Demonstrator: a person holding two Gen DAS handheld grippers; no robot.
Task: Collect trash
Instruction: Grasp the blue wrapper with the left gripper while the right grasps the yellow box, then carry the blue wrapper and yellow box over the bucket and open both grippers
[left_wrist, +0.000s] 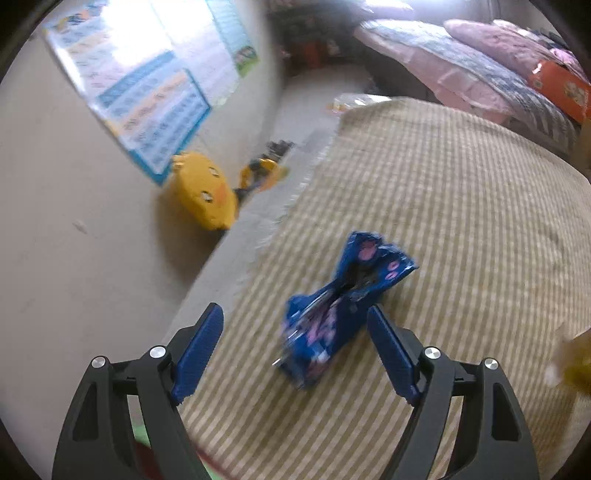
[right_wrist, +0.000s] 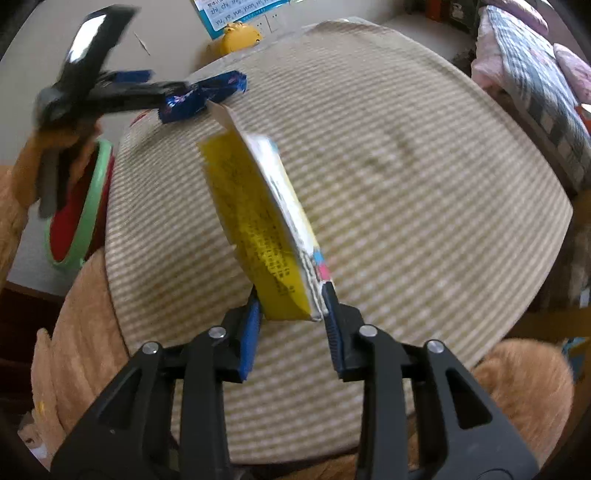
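A round worktop (right_wrist: 406, 177) covered in a woven cloth of beige and cream stripes fills both views; behind it stand a pale wall with glossy blue-bordered charts (left_wrist: 147, 92), a yellow plush chick (left_wrist: 207, 192) on the floor, and a bed piled with pink and checked quilts (left_wrist: 480, 74). A red bin with a green rim (right_wrist: 79, 206) sits beside the worktop's edge.

A crinkled blue foil wrapper (left_wrist: 332, 314), pinched at its middle like a bow and printed with pink marks, lies on the cloth. The left claw (left_wrist: 295, 321) points steeply down over it with its ribbed blue pads (left_wrist: 199, 354) spread wide on either side, not pressing it; the right wrist view shows the hand in a fuzzy tan sleeve (right_wrist: 22, 192).

The right claw (right_wrist: 291, 314) pinches the lower corner of a flat yellow cardboard box (right_wrist: 258, 229) with black print, held tilted above the worktop
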